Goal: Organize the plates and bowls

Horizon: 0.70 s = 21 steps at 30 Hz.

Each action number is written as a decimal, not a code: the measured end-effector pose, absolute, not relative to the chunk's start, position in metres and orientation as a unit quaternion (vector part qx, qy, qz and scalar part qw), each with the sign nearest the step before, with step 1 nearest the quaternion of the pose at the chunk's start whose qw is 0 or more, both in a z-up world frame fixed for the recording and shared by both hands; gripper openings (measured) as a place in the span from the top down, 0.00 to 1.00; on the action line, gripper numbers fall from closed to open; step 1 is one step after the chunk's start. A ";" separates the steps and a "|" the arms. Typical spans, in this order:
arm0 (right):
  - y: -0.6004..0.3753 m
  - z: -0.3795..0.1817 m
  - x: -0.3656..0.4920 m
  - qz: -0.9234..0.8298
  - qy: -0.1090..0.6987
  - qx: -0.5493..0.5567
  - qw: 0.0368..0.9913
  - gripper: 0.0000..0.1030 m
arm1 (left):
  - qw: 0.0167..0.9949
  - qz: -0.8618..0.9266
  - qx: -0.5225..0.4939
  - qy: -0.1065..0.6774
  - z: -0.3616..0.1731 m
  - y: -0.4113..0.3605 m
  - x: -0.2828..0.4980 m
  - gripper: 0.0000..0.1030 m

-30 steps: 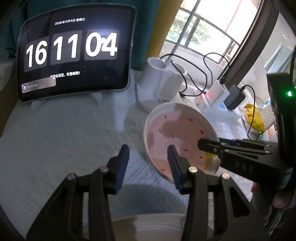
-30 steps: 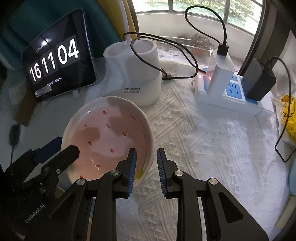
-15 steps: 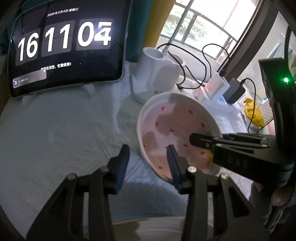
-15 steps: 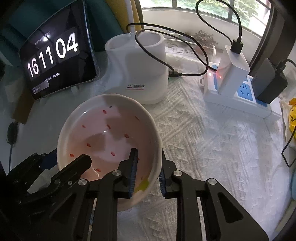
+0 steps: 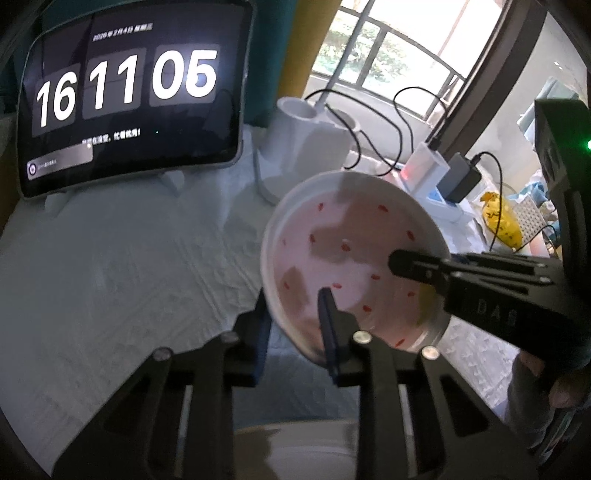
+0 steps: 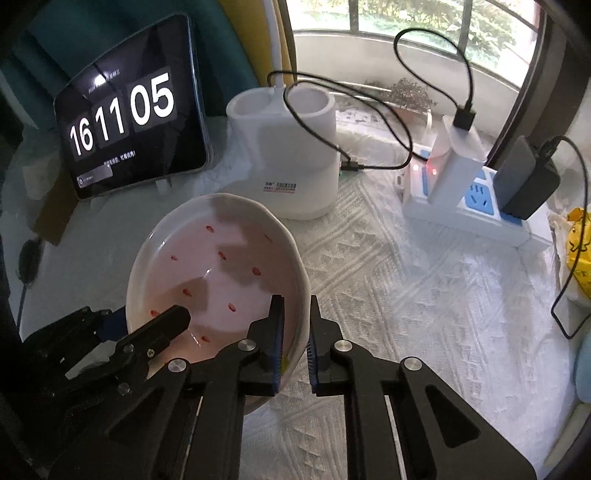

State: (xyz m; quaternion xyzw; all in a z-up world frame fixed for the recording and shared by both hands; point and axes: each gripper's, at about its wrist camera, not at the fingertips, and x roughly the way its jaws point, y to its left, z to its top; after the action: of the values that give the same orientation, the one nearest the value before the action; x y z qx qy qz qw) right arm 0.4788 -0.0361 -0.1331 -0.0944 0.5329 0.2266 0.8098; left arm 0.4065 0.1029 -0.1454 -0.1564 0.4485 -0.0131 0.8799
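Table (image 6: pixel 424 295) under a white textured cloth, beside a window (image 6: pixel 424 22) with greenery outside. At the back: tablet clock (image 6: pixel 129 129) reading 16 11 05, white holder (image 6: pixel 291 158) with a black cable, power strip (image 6: pixel 476 206) with chargers, yellow bag (image 6: pixel 580 236) at right edge. Pink bowl (image 6: pixel 218 269) with red flecks is tilted, above the cloth. Right gripper (image 6: pixel 295 343) clamps its near rim. Left gripper (image 5: pixel 295 332) straddles the opposite rim, fingers apart. Another white dish rim (image 5: pixel 295 439) shows below the left gripper.
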 end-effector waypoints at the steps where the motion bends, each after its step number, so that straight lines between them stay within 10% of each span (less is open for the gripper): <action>1: -0.037 -0.131 0.478 0.227 0.530 -0.094 0.812 0.89 | 0.881 -0.014 -0.156 0.446 -0.143 0.102 0.405 0.75; 21: -0.050 -0.085 0.448 0.230 0.500 -0.080 0.831 0.90 | 0.901 -0.022 -0.143 0.409 -0.103 0.092 0.375 0.75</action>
State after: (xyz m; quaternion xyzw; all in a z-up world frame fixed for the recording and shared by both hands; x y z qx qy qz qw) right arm 0.4481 -0.0499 -0.0853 -0.0798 0.5003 0.2304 0.8308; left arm 0.3745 0.0923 -0.1034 -0.1434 0.4089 -0.0220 0.9010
